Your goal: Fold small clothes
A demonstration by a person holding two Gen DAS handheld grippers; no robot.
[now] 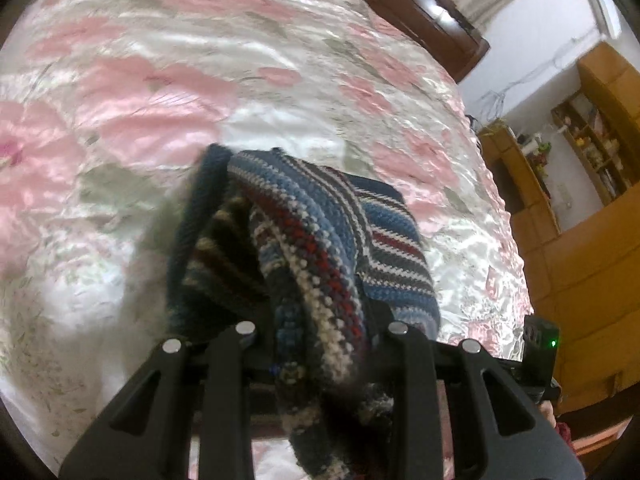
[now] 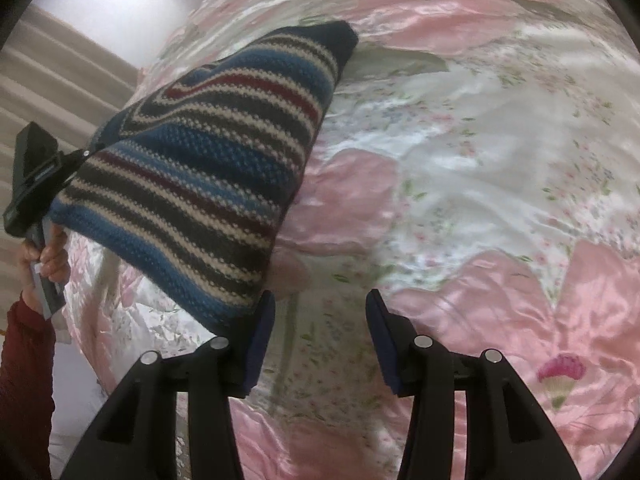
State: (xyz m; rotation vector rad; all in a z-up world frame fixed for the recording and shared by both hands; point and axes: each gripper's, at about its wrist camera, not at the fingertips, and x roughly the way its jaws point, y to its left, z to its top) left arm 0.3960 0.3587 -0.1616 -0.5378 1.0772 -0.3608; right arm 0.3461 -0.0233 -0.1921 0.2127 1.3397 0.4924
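Left gripper [image 1: 320, 344] was clamped on a bunched edge of the striped knit garment [image 1: 320, 220], which hung ahead of it above the floral bedspread [image 1: 160, 80]. Right gripper [image 2: 320, 340] gaped empty, garment up-left. Soft, floppy, grippy knit; probably best pinched at the free corner.

both grippers are matte black plastic, each finger a forked arm with triangular cut-outs and round silver screw heads at the joints. the right gripper [image 2: 320, 334] carries dark navy pads [image 2: 260, 332] on the inner faces of its fingers. the person wears a dark red knit sleeve [image 2: 24, 380], and the left gripper [image 2: 34, 176] has a boxy black body on a grey handle.
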